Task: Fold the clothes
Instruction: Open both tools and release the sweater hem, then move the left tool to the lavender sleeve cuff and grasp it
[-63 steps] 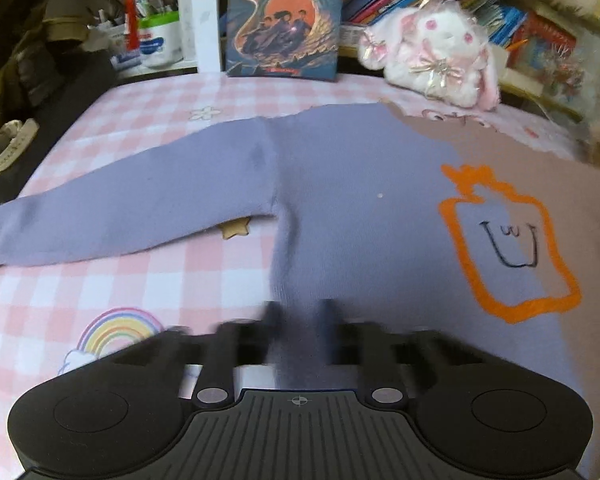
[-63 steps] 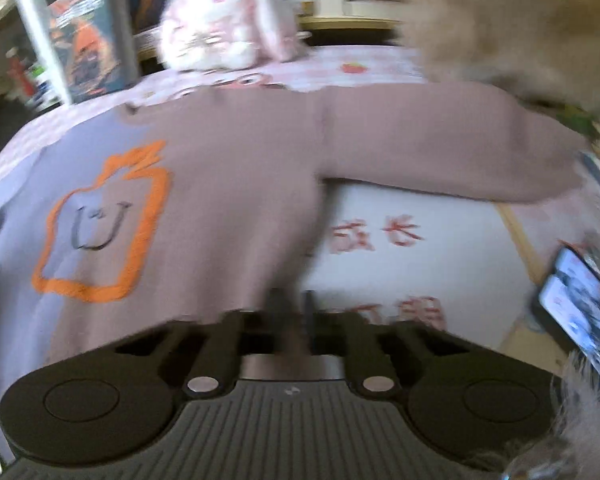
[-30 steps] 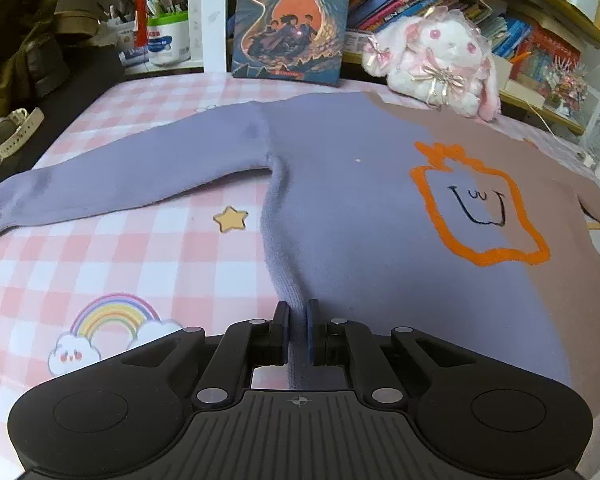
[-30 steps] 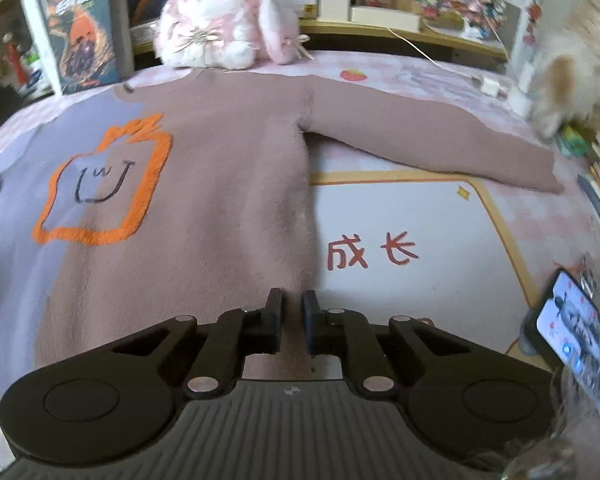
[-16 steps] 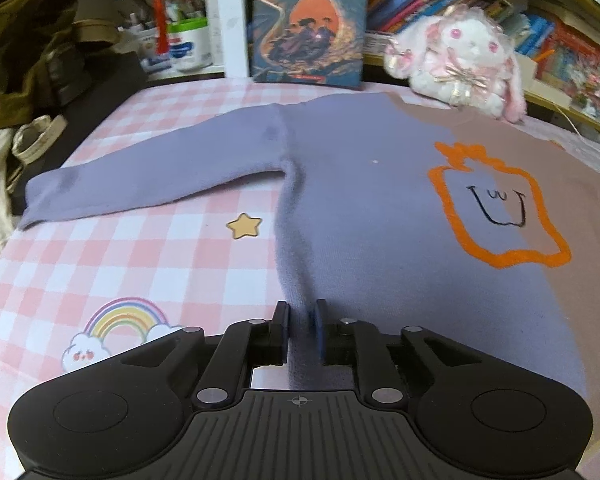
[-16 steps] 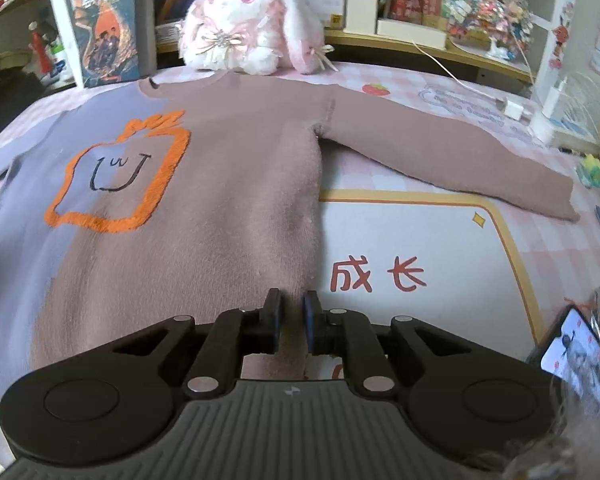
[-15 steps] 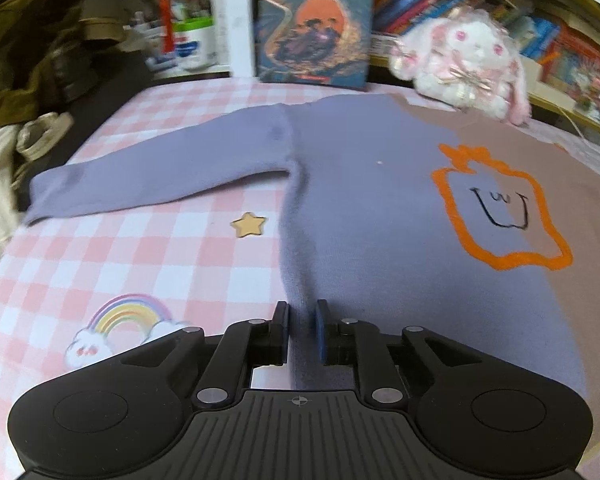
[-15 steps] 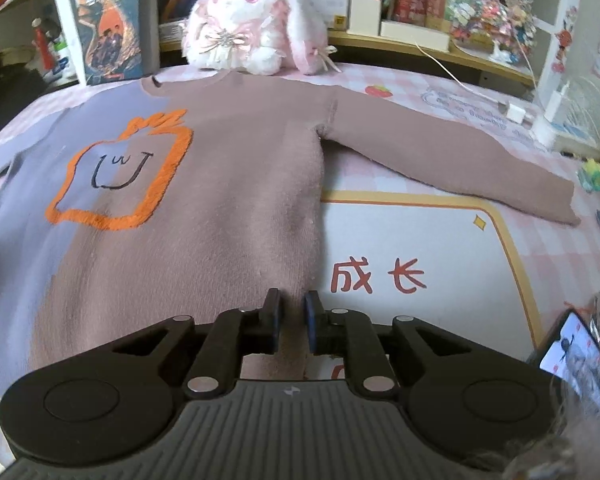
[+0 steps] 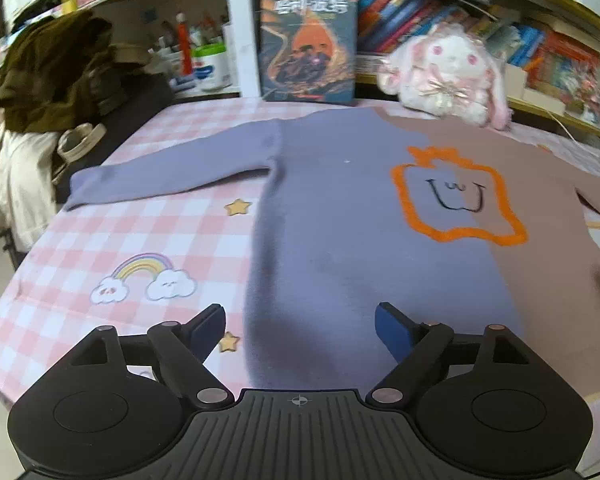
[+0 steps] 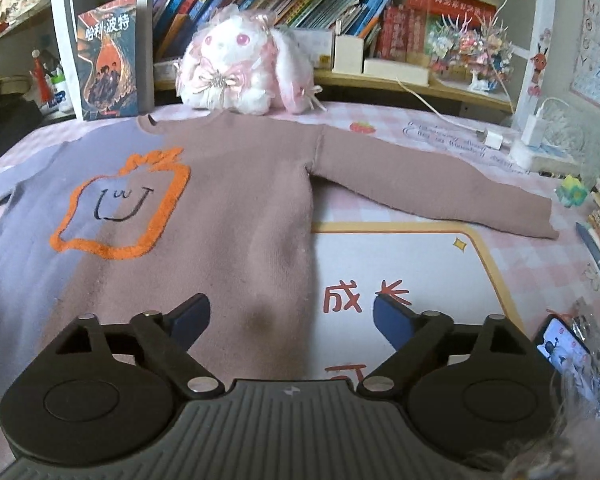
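A sweater (image 9: pixel 340 240), purple on one half and mauve on the other (image 10: pixel 240 208), lies flat on the table with both sleeves spread out and an orange outlined face on its chest. My left gripper (image 9: pixel 300 330) hangs open over the purple hem corner, nothing between its blue pads. My right gripper (image 10: pixel 290 312) is open too, above the mauve hem corner, straddling the sweater's side edge. The purple sleeve (image 9: pixel 168 176) reaches left, the mauve sleeve (image 10: pixel 440 192) reaches right.
A pink checked cloth (image 9: pixel 140 240) covers the table. A plush rabbit (image 10: pixel 240 68) and a standing book (image 9: pixel 308 40) sit behind the collar. A phone (image 10: pixel 560 344) lies at the near right; a charger and cable (image 10: pixel 532 136) at far right. Clothes pile (image 9: pixel 48 88) left.
Both grippers were shut on the sweater's hem corners; they have opened, let the hem go and drawn back a little. The sweater lies flat.
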